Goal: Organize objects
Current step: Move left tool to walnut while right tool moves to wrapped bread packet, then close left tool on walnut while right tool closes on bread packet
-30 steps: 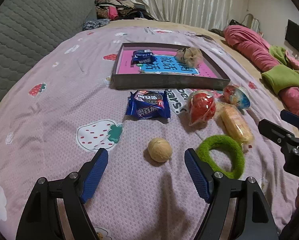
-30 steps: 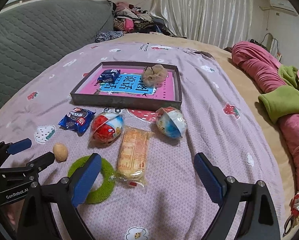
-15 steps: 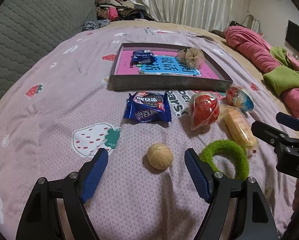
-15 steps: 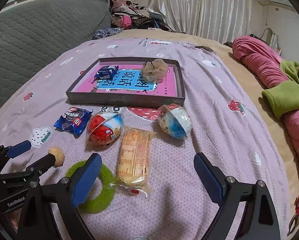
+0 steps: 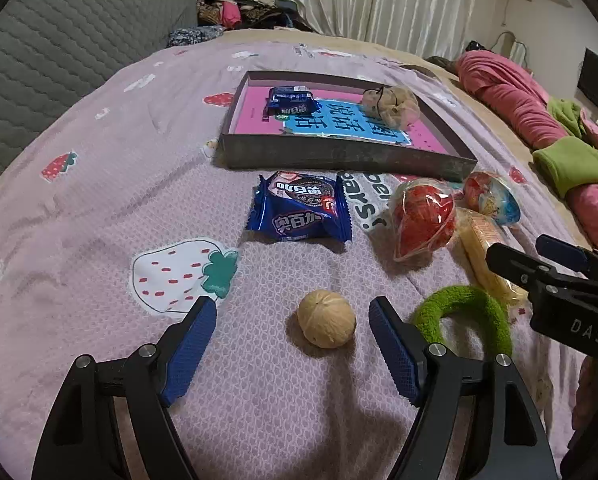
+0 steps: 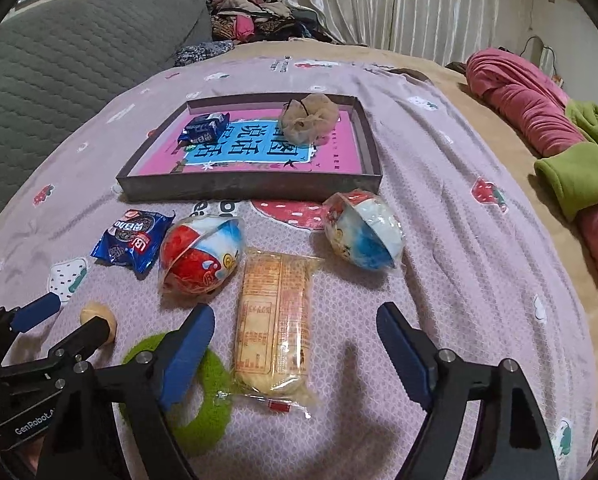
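A walnut (image 5: 327,323) lies on the purple bedspread between the fingers of my left gripper (image 5: 291,316), which stands open without touching it. My right gripper (image 6: 295,318) straddles the near end of a yellow cracker packet (image 6: 275,316). Its jaws are closing, and the pads are still clear of the packet. A green fuzzy ring (image 6: 211,400) lies under its left finger. Farther back sit a blue cookie packet (image 5: 299,212), a red egg toy (image 5: 425,220) and a blue egg toy (image 6: 365,232), in front of a grey tray (image 6: 251,190).
Inside the tray lie a small blue packet (image 6: 205,128) and a beige scrunchie (image 6: 309,118) on a pink and blue sheet. Rolled pink and green bedding (image 6: 571,160) runs along the right. A grey quilted headboard (image 5: 59,40) rises at the left.
My right gripper has moved forward and down over the cracker packet and its jaws have narrowed. The left gripper has hardly moved, and the walnut still lies between its fingers.
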